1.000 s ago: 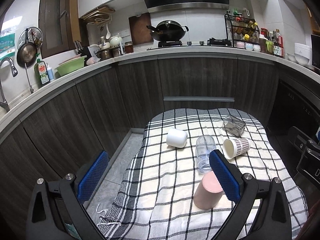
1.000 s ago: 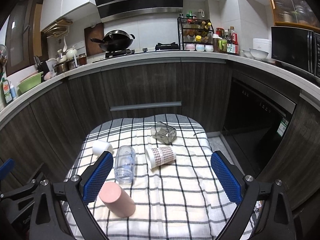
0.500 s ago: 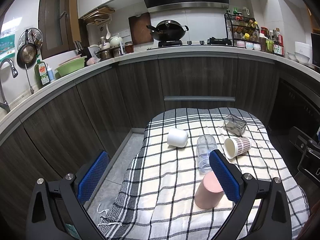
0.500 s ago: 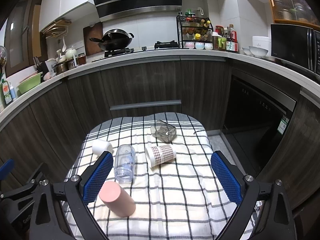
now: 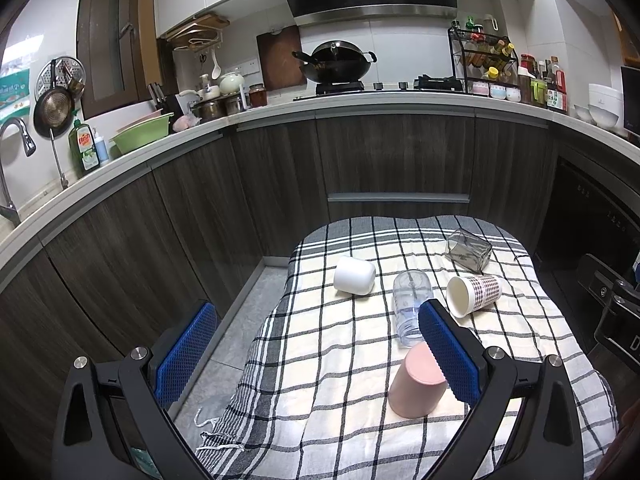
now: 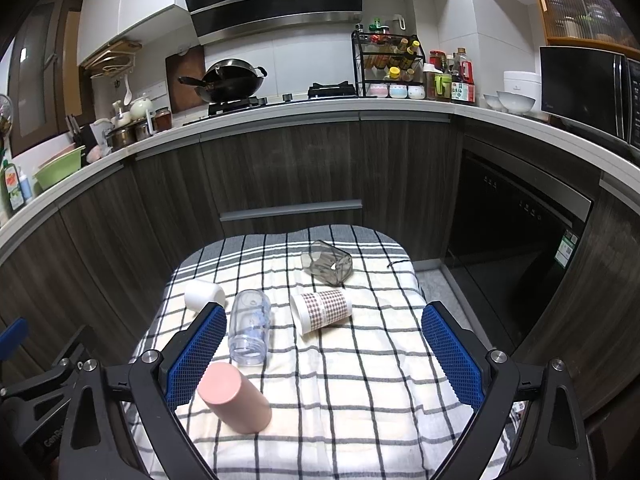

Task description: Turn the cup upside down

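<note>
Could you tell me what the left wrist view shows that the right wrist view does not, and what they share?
Only the left wrist view shows the faucet and the hanging frying pan. Only the right wrist view shows the microwave and the glass-fronted wall cabinet. Both show the checked tablecloth, the upside-down pink cup, the clear cup, white cup, checked paper cup and smoky glass lying on their sides, and the wok.

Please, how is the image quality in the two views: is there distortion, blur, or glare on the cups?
Left wrist view: strong fisheye bends the countertop into an arc, corners are black, and the clear cup is sharp. Right wrist view: same bending, soft even light, weak shadows under the pink cup and the checked paper cup; no strong glare, no motion blur.
</note>
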Tool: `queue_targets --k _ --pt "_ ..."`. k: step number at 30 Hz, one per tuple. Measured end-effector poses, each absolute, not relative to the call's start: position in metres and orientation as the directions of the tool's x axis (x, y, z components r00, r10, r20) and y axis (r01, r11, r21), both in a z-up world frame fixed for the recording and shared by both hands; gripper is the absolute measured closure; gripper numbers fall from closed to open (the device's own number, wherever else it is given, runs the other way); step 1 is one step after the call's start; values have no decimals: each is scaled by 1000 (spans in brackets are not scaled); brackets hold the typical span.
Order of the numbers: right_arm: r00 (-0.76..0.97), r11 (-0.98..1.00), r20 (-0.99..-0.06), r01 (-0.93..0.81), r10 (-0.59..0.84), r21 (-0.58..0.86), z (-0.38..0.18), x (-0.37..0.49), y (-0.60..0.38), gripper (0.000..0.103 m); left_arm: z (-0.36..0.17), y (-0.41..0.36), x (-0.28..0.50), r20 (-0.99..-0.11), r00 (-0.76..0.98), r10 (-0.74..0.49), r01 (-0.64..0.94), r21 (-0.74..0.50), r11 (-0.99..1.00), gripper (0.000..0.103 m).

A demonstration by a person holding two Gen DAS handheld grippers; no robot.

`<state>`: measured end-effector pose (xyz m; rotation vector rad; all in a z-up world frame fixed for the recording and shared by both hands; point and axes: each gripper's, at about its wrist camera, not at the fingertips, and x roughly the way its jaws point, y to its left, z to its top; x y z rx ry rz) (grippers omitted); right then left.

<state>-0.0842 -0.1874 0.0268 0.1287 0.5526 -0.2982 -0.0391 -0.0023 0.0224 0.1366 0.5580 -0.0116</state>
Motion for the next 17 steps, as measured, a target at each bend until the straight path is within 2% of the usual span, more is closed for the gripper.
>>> queue_targets --k 10,15,17 --pt "808 948 -536 315 -246 41 26 -84 -187 5 21 -2 -41 -544 839 -16 77 89 993 0" --pt "807 947 -534 319 -251 38 26 -84 -186 5 23 -5 -44 -519 855 9 61 119 991 0" --pt "806 946 -537 321 -251 39 25 -84 -186 5 22 -5 -42 -535 845 0 73 114 991 0"
